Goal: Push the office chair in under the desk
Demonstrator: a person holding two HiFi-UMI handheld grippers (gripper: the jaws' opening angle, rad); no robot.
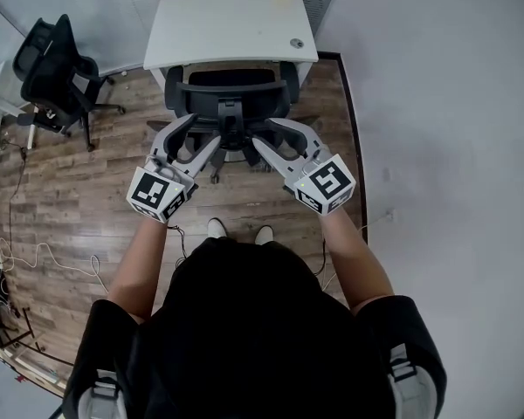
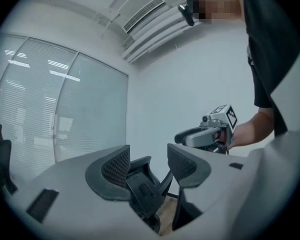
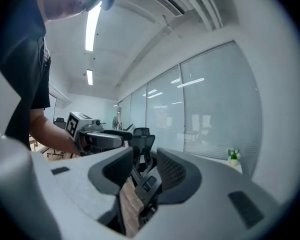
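We hold the left gripper (image 1: 203,131) and right gripper (image 1: 265,131) spread around the chair (image 1: 231,78) back, before the desk (image 1: 227,24), on wood floor (image 1: 70,199).

Open floor (image 1: 96,190) left of office chair (image 1: 231,103); wall (image 1: 437,103) close on its right, desk (image 1: 231,24) blocks ahead, second chair (image 1: 57,72) far left.

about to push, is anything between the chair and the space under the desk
Nothing visible does. The chair stands straight before the desk, already at its edge, and the head view shows nothing between them.
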